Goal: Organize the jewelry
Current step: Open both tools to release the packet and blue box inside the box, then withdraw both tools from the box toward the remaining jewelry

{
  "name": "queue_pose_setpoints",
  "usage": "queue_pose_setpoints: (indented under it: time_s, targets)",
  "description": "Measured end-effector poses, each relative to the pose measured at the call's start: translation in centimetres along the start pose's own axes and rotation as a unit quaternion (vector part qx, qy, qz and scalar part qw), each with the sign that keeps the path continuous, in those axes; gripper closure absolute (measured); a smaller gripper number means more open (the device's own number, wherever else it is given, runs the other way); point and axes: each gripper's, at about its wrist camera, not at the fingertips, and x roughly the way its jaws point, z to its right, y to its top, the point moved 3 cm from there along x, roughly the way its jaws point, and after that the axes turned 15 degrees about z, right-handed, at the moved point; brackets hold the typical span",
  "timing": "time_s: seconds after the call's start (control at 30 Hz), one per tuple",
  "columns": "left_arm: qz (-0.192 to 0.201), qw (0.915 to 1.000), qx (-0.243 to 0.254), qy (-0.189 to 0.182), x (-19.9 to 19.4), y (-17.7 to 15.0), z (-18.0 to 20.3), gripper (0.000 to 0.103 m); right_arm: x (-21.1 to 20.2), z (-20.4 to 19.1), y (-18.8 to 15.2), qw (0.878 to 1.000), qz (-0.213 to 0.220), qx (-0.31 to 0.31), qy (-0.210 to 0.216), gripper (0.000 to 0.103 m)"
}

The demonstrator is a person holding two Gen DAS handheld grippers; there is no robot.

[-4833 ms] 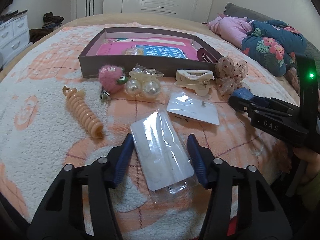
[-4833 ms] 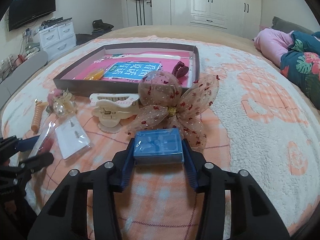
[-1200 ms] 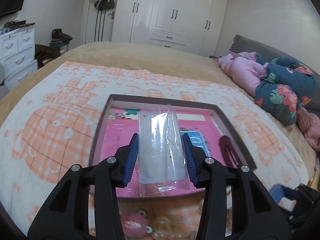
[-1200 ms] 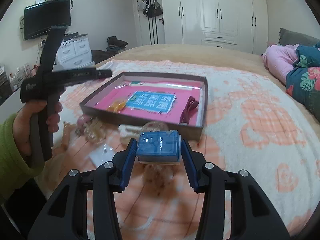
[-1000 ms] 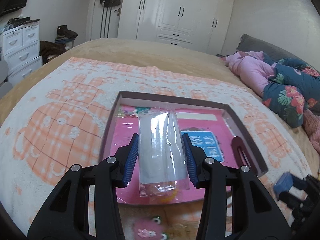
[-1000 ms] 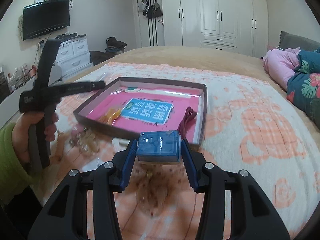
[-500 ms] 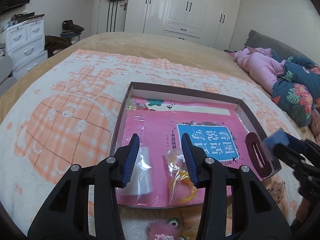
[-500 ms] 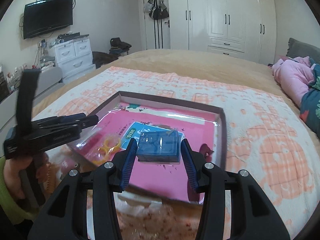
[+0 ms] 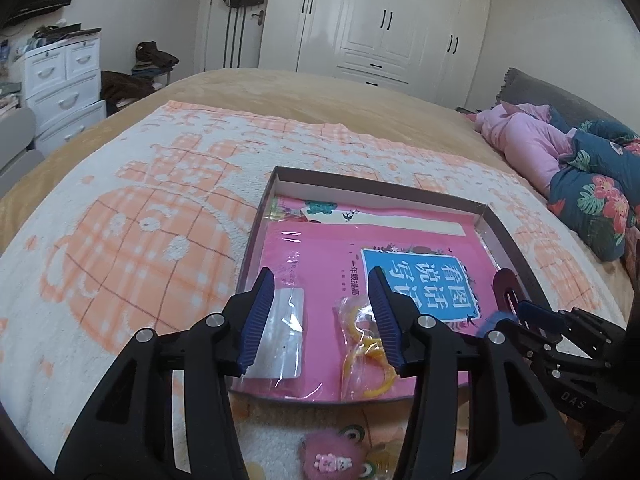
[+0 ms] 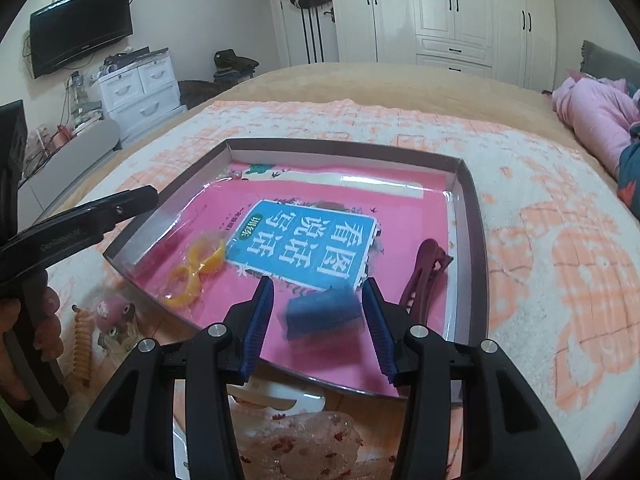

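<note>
Left gripper (image 9: 320, 277): jaws at a middling gap and just been opening, nothing between them. The packet (image 9: 284, 332) lies flat in the tray (image 9: 372, 190), under and just inside the left jaw, free of the pads. A bag of yellow rings (image 9: 360, 344) sits in the tray under the right jaw. I read this drop as done.

Right gripper (image 10: 318, 282): jaws at a middling gap over the near right part of the tray. The blue box (image 10: 324, 314) is between them but blurred and tilted, with pink tray floor showing between it and the left jaw. My reading is that it is loose and falling, not gripped. A dark red clip (image 10: 424, 276) lies in the tray just outside the right jaw.

Step in hand: dropping off, both items into the tray at once.

Not yet in the tray, on the bed short of both jaws: pompom (image 9: 332, 456), spiral (image 10: 82, 344), white claw (image 10: 280, 396), bow (image 10: 304, 444).

Next move, as I judge it: lift both grippers clear of the tray wall, pull back toward me, and open wider for a bulkier piece. The bow is soft and will want a pinch at its centre.
</note>
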Motion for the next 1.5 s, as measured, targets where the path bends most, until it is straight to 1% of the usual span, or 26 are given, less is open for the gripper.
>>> queue_pose_setpoints:
  time_s: [0.17,0.43,0.53,0.6,0.8,0.93,1.0,1.17,1.27,1.5]
  targets:
    - [0.004,1.0,-0.008,0.003,-0.7,-0.1,-0.3,0.061,-0.7,0.0,-0.1,1.0,0.01,0.002,-0.001,0.056]
    - [0.018,0.9997,-0.018,0.006,-2.3,-0.1,-0.4,0.056,-3.1,0.3,0.7,0.999,0.05,0.004,-0.003,0.047]
    - [0.026,0.9995,-0.019,0.005,-3.2,0.0,-0.3,0.052,-4.2,0.1,0.9,0.998,0.066,0.001,-0.004,0.041]
    - [0.031,0.9993,-0.018,0.004,-3.8,0.0,-0.2,0.049,-5.0,-0.2,1.0,0.997,0.076,-0.005,-0.004,0.035]
    - [0.053,0.9985,-0.015,0.005,-6.0,0.6,-0.1,0.036,-7.2,-1.2,1.4,0.994,0.105,-0.015,-0.006,0.025]
    - [0.069,0.9975,-0.01,0.006,-7.4,1.2,-0.1,0.028,-8.5,-2.1,1.7,0.991,0.126,-0.033,-0.004,0.024]
    - [0.076,0.997,-0.01,0.006,-8.0,1.4,-0.2,0.026,-9.1,-2.5,1.7,0.99,0.135,-0.041,-0.003,0.023]
    - [0.092,0.9957,-0.017,0.0,-9.3,1.7,-0.4,0.017,-10.6,-3.5,1.5,0.986,0.154,-0.056,-0.004,0.019]
    - [0.102,0.9947,-0.018,0.0,-10.2,1.7,-0.4,0.015,-11.5,-3.7,1.4,0.985,0.165,-0.056,-0.007,0.016]
    - [0.11,0.9938,-0.014,-0.008,-11.6,1.3,-0.1,0.013,-13.2,-2.9,1.1,0.984,0.175,-0.04,-0.017,0.014]
